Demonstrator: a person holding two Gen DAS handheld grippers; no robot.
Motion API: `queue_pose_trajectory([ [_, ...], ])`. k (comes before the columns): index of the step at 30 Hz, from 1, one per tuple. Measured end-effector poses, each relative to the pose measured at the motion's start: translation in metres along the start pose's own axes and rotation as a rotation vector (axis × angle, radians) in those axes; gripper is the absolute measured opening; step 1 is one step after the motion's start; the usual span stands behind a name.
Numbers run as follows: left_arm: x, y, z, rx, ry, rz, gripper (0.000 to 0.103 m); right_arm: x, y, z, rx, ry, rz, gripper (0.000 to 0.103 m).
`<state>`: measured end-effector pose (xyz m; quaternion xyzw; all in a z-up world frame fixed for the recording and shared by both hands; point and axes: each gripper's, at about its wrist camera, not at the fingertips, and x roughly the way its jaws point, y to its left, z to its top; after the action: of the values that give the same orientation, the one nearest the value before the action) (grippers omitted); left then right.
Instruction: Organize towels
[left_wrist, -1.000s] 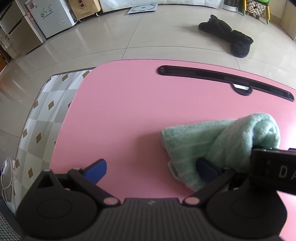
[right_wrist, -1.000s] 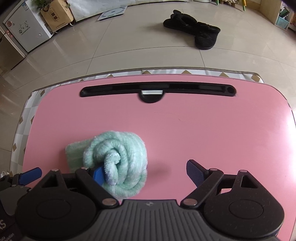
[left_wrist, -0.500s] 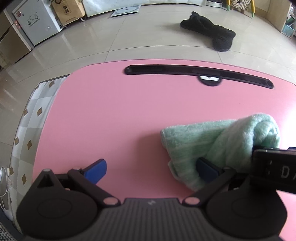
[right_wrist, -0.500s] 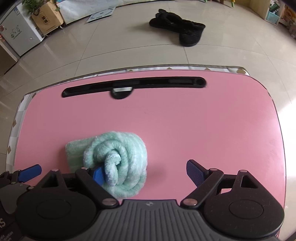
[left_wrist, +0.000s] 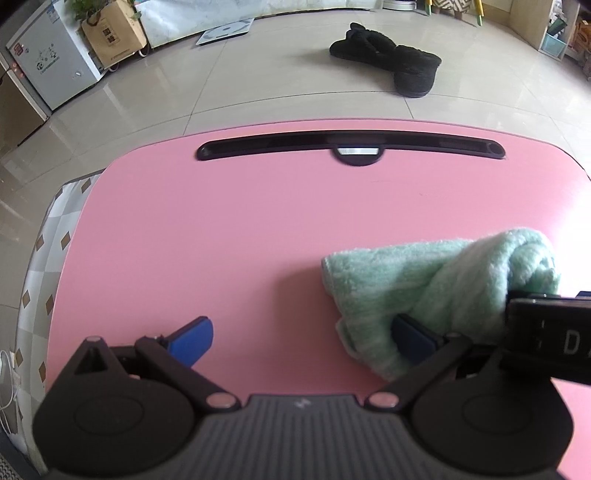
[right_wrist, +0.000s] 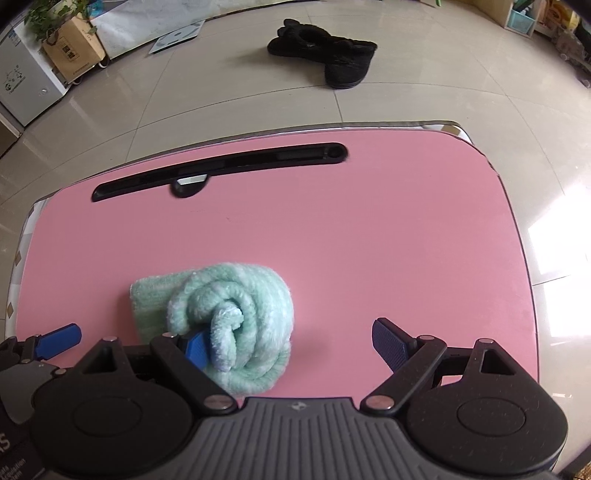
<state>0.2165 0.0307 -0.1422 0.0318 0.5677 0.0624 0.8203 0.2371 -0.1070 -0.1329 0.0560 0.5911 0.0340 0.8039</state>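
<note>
Two black slippers (left_wrist: 388, 61) lie beyond the pink table (left_wrist: 258, 229); both jaws stand apart around the rolled towel (right_wrist: 236, 325).

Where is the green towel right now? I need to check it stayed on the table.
The green towel lies rolled on the pink table, low and left in the right wrist view, well short of the black slot.

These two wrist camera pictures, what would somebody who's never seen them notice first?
The mint green towel, rolled into a fat spiral, lies on the near part of the pink table, squeezed between one blue finger of the left gripper and one of the right gripper, both with jaws spread wide. Next would be the long black slot along the table's far edge, and the black slippers on the tiled floor beyond.
</note>
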Motion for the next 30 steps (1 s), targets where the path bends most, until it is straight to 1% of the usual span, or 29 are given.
queue_pose_trajectory([
  [13,-0.001,-0.028,0.004,0.01,-0.006,-0.012,0.103,-0.006,-0.026,-0.001,0.061,-0.001,-0.035,0.087],
  [19,-0.001,-0.042,0.006,0.012,-0.013,-0.007,0.103,-0.007,-0.039,0.001,0.108,-0.001,-0.037,0.086],
  [23,-0.002,-0.052,0.008,0.018,-0.02,-0.006,0.103,-0.008,-0.045,0.002,0.104,-0.015,-0.052,0.086],
  [30,-0.001,-0.068,0.013,0.003,-0.01,-0.029,0.103,-0.009,-0.068,0.004,0.184,-0.006,-0.047,0.086],
])
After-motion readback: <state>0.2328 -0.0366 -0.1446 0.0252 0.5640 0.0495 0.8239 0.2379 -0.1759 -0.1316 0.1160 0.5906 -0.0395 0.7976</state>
